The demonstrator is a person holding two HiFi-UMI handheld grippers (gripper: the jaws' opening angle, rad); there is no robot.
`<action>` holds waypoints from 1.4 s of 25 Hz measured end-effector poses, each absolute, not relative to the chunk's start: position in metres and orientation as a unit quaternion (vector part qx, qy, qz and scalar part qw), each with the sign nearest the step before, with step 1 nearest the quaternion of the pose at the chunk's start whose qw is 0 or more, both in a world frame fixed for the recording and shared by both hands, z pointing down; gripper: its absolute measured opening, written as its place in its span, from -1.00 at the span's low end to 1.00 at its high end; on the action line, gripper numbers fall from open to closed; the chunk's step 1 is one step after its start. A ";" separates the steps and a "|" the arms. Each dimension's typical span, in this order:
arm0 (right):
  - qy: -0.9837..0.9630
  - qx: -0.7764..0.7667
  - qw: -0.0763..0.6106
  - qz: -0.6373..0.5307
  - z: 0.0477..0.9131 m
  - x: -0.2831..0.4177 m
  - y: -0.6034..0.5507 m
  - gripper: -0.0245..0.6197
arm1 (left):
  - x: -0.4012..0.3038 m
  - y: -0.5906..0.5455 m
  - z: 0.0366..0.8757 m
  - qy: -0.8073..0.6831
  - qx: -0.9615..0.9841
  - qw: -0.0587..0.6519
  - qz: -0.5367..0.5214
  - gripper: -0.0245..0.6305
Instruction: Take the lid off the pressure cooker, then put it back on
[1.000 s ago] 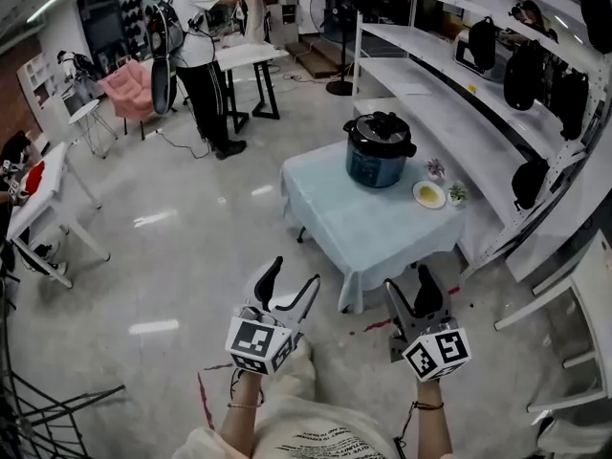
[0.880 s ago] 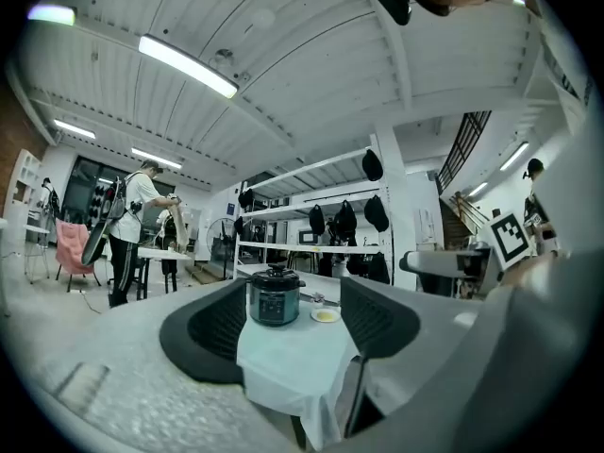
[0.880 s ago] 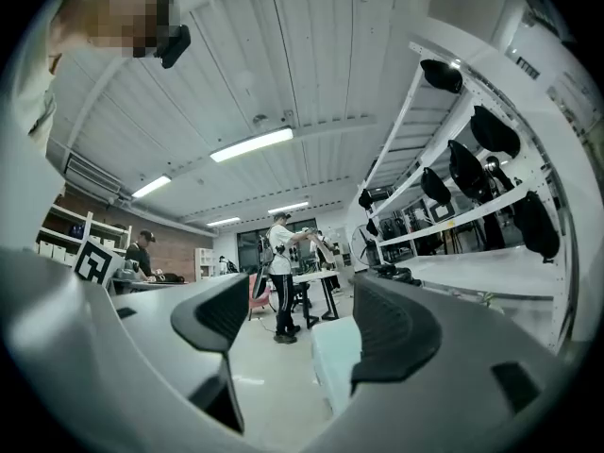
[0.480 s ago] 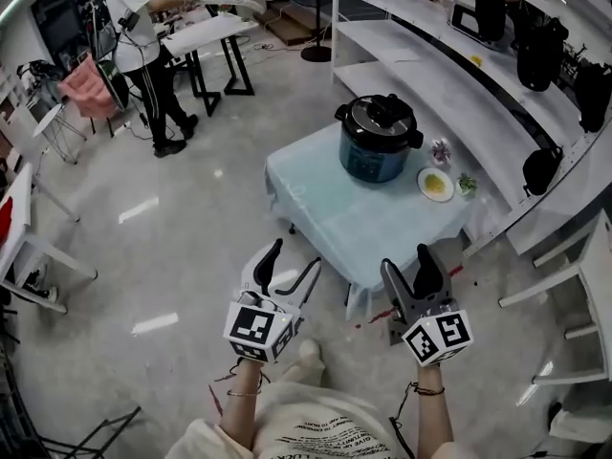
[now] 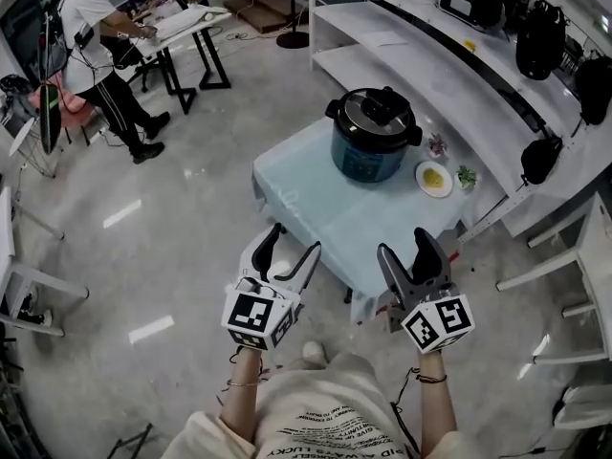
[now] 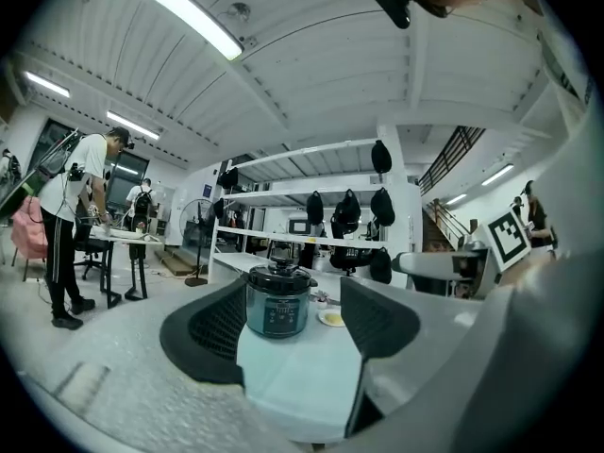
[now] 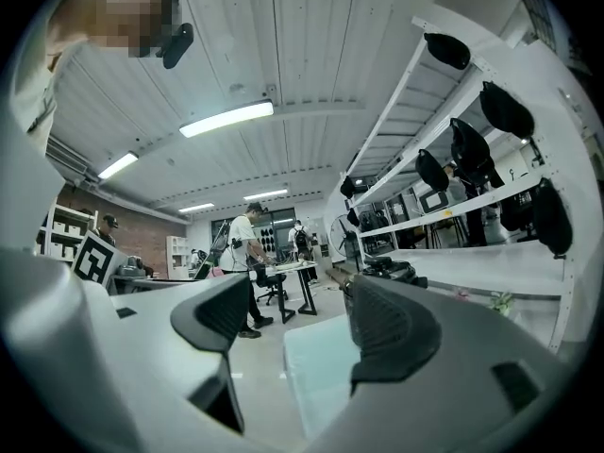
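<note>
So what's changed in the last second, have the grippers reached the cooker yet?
The person has stepped toward the table; in the head view it and the pressure cooker now lie nearer the grippers. Nothing was gripped or released: the left gripper and right gripper are open and empty, short of the pressure cooker. Unchanged: the lid sits on the pressure cooker, the yellow plate beside it.

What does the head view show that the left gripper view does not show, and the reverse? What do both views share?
Only the head view: the left gripper and right gripper from above, both open and empty, held short of the table. Only the left gripper view: the front panel of the pressure cooker and the ceiling lights. Both: the pressure cooker with its lid on, the plate beside it, a person standing in the background.
</note>
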State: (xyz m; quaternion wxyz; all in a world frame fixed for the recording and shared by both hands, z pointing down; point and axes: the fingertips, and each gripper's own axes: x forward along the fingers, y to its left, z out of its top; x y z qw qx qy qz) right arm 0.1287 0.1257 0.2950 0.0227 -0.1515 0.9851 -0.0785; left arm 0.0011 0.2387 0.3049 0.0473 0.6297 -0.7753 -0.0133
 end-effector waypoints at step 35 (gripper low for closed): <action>0.963 -0.253 0.023 -0.092 0.296 -0.039 -0.080 0.10 | -0.163 0.004 0.302 -0.674 0.737 0.050 0.013 -0.02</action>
